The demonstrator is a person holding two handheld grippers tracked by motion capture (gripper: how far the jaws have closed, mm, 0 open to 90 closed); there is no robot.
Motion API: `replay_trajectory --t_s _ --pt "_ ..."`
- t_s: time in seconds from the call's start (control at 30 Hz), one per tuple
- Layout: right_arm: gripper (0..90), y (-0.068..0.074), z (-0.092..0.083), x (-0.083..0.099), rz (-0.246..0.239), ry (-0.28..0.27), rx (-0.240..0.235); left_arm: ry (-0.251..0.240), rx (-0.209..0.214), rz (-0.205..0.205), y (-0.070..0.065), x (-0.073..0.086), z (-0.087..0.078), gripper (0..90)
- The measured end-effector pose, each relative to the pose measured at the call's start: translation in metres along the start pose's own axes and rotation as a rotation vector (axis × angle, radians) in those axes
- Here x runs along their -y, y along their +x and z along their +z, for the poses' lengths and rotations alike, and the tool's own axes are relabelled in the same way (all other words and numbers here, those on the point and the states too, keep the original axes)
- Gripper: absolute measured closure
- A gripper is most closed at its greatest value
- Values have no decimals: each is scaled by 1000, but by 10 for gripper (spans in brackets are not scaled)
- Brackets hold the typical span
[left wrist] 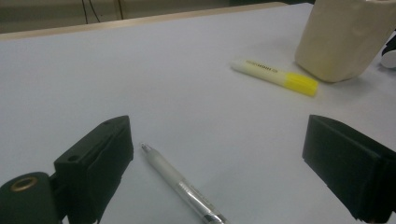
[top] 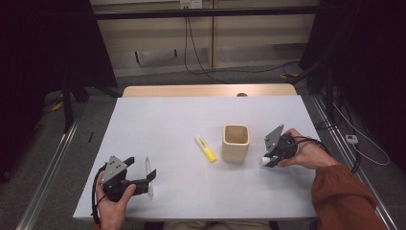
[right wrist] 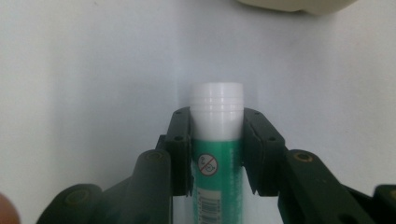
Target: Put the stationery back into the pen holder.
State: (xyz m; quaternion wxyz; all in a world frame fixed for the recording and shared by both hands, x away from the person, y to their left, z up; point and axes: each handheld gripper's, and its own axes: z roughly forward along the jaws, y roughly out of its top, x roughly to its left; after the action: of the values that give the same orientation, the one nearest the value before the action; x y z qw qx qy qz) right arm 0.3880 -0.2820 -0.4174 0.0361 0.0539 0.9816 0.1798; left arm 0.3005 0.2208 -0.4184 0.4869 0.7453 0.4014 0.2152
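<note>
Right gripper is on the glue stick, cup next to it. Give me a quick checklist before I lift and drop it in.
1. Right gripper shut on the glue stick, pads on both sides: ok.
2. Grip centred along the stick: cannot tell, its rear end is hidden.
3. Cup upright, mouth open: ok.
4. Cup free of contents: cannot tell.
5. Yellow highlighter lies on the cup's far side, off the path: ok.
6. Left gripper open, astride the pen, well away: ok.

Green-bodied, white-capped plastic glue stick (right wrist: 217, 154); yellow cylindrical plastic highlighter (top: 206, 148); beige square-mouthed cup (top: 235, 143); clear slim plastic pen (left wrist: 182, 186) lower centre.
</note>
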Motion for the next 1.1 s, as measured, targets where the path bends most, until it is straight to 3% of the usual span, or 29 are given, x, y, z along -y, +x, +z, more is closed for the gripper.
replay_trajectory --t_s 0.23,0.67,0.83,1.1 --pt "659 4 -9 5 43 -112 33 0 0 -1 0 0 0 86" --pt "659 16 -16 12 179 -243 96 0 -2 -6 0 0 0 86" --pt "659 18 -16 21 241 -351 110 2 -1 -6 0 0 0 86" --pt "659 23 -18 30 321 -439 103 0 2 -5 0 0 0 86"
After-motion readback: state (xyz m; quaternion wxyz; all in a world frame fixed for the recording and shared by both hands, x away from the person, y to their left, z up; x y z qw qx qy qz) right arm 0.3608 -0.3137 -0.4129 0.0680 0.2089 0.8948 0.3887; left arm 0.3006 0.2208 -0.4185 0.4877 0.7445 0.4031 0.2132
